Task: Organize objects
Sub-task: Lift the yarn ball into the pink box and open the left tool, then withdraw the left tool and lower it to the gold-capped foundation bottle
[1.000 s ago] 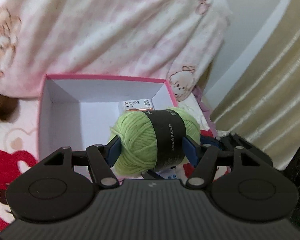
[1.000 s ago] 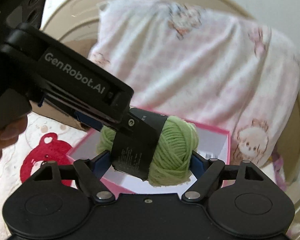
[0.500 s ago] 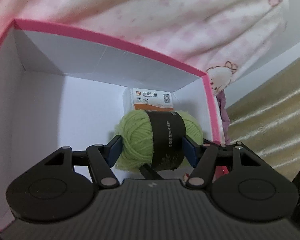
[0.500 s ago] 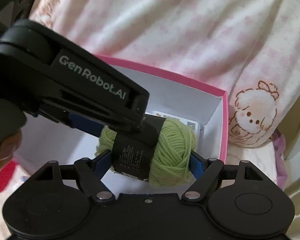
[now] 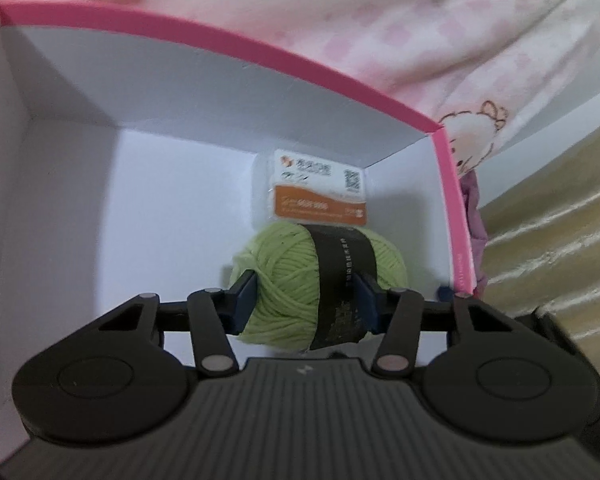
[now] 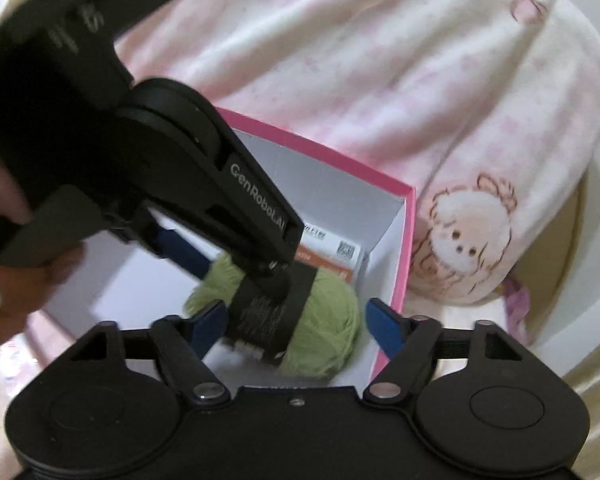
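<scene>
- The pink-and-white blanket [image 5: 380,20] with a cartoon figure lies bunched behind the pink box.
- The pink box [image 5: 260,46], white inside and open at the top, is the landmark; both tongs reach into it from the near side.
- The left tongs [image 5: 306,300] sit low inside the box and their blue pads press on the two sides of the green yarn ball; their jaws have just been closing on it.
- The right tongs [image 6: 296,322] hang over the box's right corner. Their jaws have just been closing, with the yarn between them; the left pad is at the yarn's black band, the right pad stands clear of the wool.
- The green yarn ball [image 5: 288,276], wrapped in a black paper band, is inside the box near its far right corner.
- An orange-and-white packet [image 5: 320,196] lies in that far right corner, just behind the yarn.
</scene>
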Demonstrator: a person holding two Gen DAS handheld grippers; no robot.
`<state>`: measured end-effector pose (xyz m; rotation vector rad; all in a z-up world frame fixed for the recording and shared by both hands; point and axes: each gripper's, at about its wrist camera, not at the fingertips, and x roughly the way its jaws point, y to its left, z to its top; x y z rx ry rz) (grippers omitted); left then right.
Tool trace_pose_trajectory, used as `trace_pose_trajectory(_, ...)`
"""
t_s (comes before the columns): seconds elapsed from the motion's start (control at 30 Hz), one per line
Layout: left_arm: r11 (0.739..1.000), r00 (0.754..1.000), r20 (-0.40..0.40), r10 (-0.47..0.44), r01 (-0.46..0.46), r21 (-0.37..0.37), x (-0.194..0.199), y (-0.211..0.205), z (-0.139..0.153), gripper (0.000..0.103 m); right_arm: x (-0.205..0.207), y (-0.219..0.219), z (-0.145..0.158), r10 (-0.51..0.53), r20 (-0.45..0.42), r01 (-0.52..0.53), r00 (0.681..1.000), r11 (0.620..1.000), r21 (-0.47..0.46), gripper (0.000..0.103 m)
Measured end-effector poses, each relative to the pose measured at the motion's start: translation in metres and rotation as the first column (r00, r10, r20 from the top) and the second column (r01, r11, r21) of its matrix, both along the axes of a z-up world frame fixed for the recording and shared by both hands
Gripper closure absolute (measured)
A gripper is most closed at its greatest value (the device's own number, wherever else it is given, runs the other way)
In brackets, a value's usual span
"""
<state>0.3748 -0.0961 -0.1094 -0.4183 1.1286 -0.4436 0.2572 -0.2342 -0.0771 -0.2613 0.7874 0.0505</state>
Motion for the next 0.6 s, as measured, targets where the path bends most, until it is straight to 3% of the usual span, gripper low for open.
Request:
trace_pose_trajectory(0.1, 1.000, 0.999, 0.037, -0.017, 0.017, 0.005, 0.000, -0.007, 0.002, 0.053, -0.005, -0.012, -0.002, -0.003, -0.015, 0.005, 1.000, 0.997, 0.078, 0.055)
trace_pose_trajectory(0.17, 1.000, 0.999, 0.037, -0.012, 0.012, 0.013, 0.002, -0.009, 0.000, 0.052, -0.008, -0.017, -0.002, -0.012, 0.000, 0.011, 1.000, 0.995, 0.097, 0.058)
trace_pose_trajectory(0.33, 0.999, 0.999, 0.044, 0.022, -0.023, 0.031, -0.003, -0.004, 0.008, 0.044, -0.023, -0.015, 0.005, -0.029, 0.014, 0.026, 0.999, 0.982, 0.185, 0.058)
trace_pose_trajectory(0.47, 0.999, 0.992, 0.126, -0.015, 0.010, 0.043, -0.021, 0.009, 0.032, 0.031, -0.034, -0.011, 0.012, -0.038, 0.005, 0.036, 0.999, 0.978, 0.206, 0.058)
trace_pose_trajectory(0.6, 0.994, 0.985, 0.153, -0.075, 0.062, 0.086, -0.047, 0.028, 0.059, 0.030, -0.053, -0.005, 0.025, -0.035, -0.013, 0.037, 0.999, 0.978, 0.206, 0.057)
